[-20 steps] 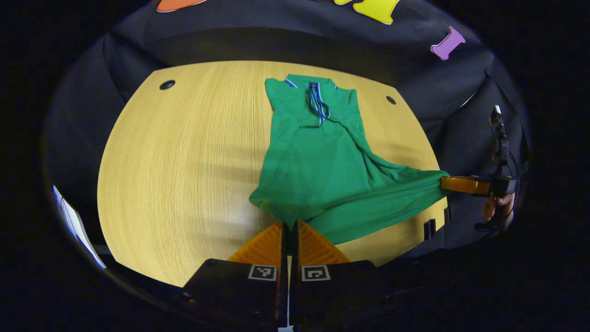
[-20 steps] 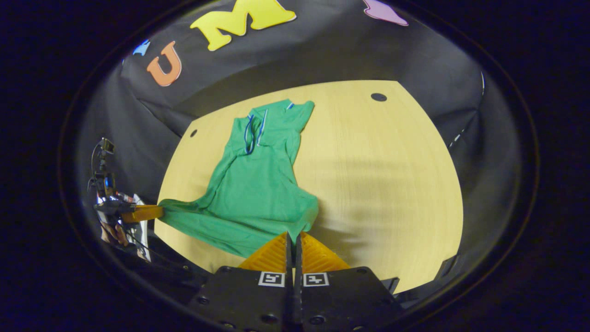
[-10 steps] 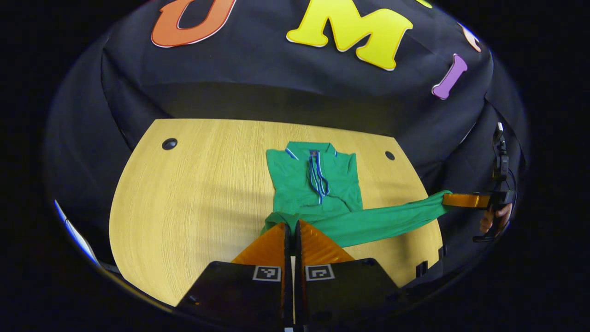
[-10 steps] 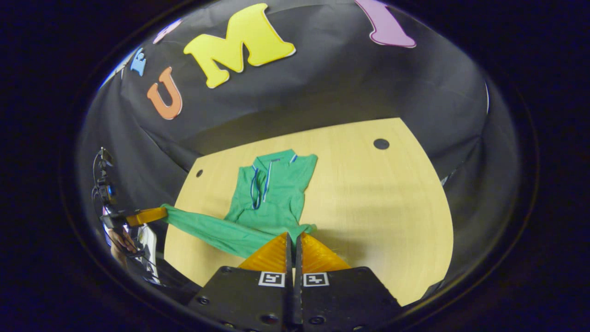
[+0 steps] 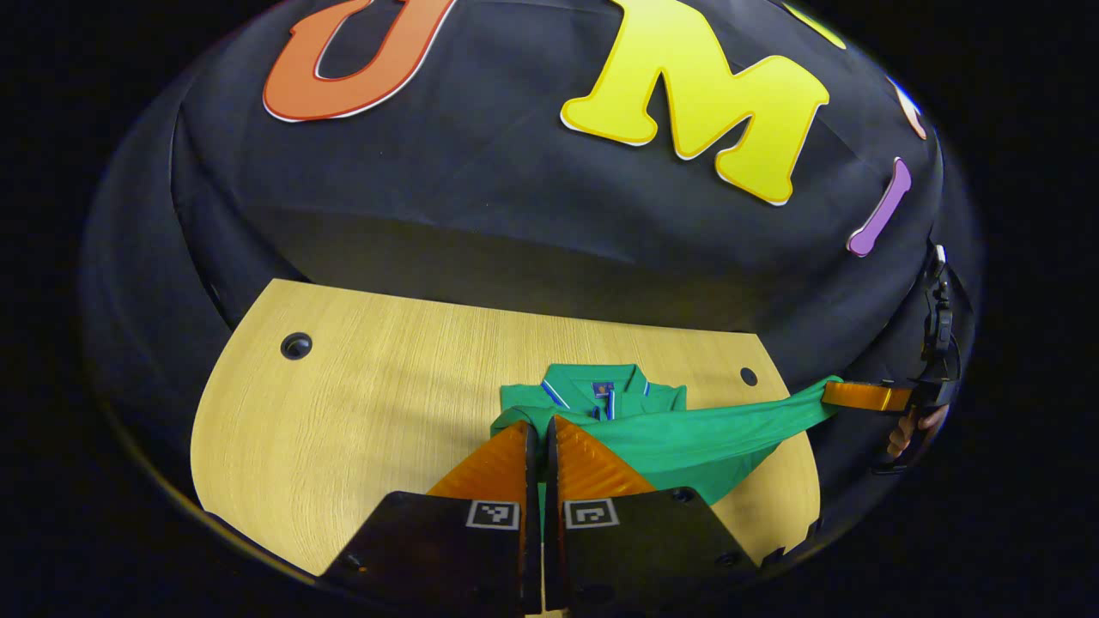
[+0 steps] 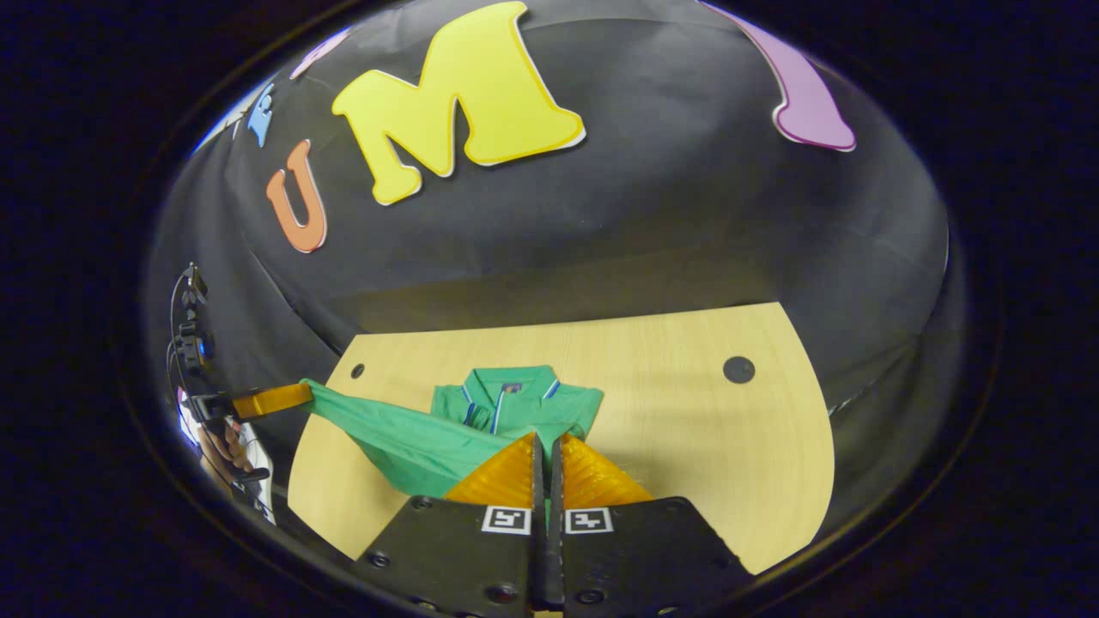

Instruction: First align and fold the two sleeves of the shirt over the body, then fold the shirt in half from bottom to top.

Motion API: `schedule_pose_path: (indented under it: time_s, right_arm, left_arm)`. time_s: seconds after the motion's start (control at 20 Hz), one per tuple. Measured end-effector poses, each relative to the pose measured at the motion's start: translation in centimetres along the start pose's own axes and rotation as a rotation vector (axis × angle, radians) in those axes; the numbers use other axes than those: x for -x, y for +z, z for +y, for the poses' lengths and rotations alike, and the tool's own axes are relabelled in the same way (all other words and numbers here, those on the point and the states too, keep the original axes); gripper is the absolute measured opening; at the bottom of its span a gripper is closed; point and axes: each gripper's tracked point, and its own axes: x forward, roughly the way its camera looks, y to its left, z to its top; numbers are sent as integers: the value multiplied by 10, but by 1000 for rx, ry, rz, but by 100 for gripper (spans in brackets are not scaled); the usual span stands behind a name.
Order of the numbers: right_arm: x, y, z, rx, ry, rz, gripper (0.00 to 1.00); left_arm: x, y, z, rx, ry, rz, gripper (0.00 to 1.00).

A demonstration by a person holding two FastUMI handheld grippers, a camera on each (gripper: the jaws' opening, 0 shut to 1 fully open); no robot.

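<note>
A black cloth wall closes off the back of the booth, and in front of it stands a pale wooden table [image 5: 361, 403] with round cable holes near its far corners.

On the table lies the green shirt [image 5: 670, 429], collar [image 5: 601, 382] toward the wall. Its upper part rests flat on the wood near the far edge, and no sleeve sticks out to either side, so the sleeves look already folded over the body. The lower part is off the table: the hem [image 6: 386, 429] is stretched as a taut green band between the two grippers and hangs above the body, close to the collar.

The left gripper [image 5: 541, 429] has its fingers pressed nearly together, with a fold of green cloth pinched between them at one hem corner. The right gripper [image 6: 547, 446] is likewise narrowed onto the other corner, a sliver of green showing in the slit between its fingers. In the left gripper view the right gripper appears far off at the table's edge, a hand [image 5: 910, 429] behind it, cloth running straight into its tips; the right gripper view gives the mirror of that for the left gripper.

By this reading the bottom-to-top fold is well under way. What remains is to lay the hem on the shoulders, square it with the collar line, let go at both corners, and perhaps smooth the crease.
</note>
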Motion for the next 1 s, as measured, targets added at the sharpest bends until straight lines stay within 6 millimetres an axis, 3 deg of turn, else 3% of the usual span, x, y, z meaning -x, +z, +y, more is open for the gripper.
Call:
schedule_pose_path:
  time_s: [0.2, 0.4, 0.75, 1.0]
  right_arm:
    - [-42, 23, -10, -5, -19, 4, 0]
    - [-79, 32, -23, 29, -45, -2, 0]
    - [-150, 15, -37, 26, -87, 41, 0]
    - [-188, 1, -51, 45, -154, 33, 0]
  left_arm:
    - [-42, 14, 8, -22, 21, -13, 6]
    - [-73, 18, 25, -40, 75, -23, 8]
    - [-135, 17, 36, -47, 95, -60, 8]
    - [-170, -2, 43, -41, 120, -27, 15]
